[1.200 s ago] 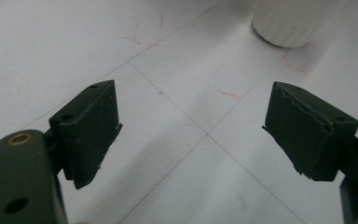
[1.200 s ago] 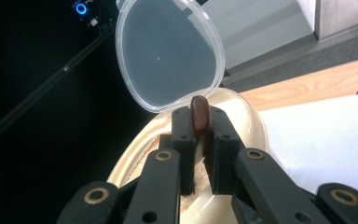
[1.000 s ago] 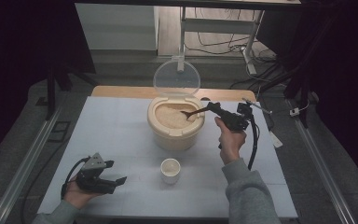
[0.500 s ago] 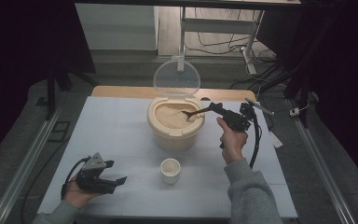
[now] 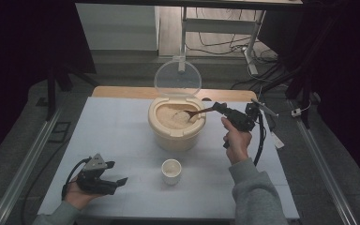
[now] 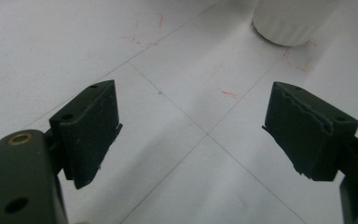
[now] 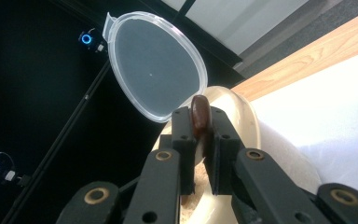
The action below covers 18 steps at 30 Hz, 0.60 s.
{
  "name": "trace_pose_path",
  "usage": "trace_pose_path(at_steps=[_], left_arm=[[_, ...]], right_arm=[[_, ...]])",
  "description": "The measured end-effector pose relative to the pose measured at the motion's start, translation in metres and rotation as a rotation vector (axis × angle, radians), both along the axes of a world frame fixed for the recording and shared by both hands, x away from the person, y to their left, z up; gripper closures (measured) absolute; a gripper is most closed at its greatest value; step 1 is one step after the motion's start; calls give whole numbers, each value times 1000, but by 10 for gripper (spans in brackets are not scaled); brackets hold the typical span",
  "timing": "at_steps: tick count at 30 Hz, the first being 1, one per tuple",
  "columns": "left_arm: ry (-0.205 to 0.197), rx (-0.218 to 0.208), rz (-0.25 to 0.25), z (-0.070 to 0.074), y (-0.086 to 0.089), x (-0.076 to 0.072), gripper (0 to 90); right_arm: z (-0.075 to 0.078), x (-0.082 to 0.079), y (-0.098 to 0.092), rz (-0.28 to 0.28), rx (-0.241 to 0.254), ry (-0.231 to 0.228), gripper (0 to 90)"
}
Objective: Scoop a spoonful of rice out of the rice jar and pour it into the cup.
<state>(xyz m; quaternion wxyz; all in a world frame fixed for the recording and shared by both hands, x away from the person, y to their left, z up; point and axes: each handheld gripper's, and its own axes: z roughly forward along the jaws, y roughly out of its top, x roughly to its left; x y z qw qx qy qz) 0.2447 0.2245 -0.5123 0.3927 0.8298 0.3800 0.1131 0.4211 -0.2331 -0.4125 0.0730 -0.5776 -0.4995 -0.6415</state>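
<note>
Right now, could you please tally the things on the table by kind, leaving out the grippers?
Beige container of grain, with clear lid open: 1
Small white cup: 1
Brown wooden spoon: 1
Total: 3

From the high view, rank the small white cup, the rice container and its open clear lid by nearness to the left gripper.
Measured from the left gripper, at the table's near left:
1. Small white cup, just to its right, near the front edge.
2. Rice container, farther back at the table's centre.
3. Clear lid, raised behind the container, farthest back.
</note>
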Motion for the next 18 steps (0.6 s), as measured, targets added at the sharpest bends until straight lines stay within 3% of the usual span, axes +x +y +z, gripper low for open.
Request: trace_pose_path(at_steps=[18], left_arm=[[-1, 6, 1, 0, -1, 0, 175]], right_arm=[[4, -2, -8, -1, 52, 11, 834]])
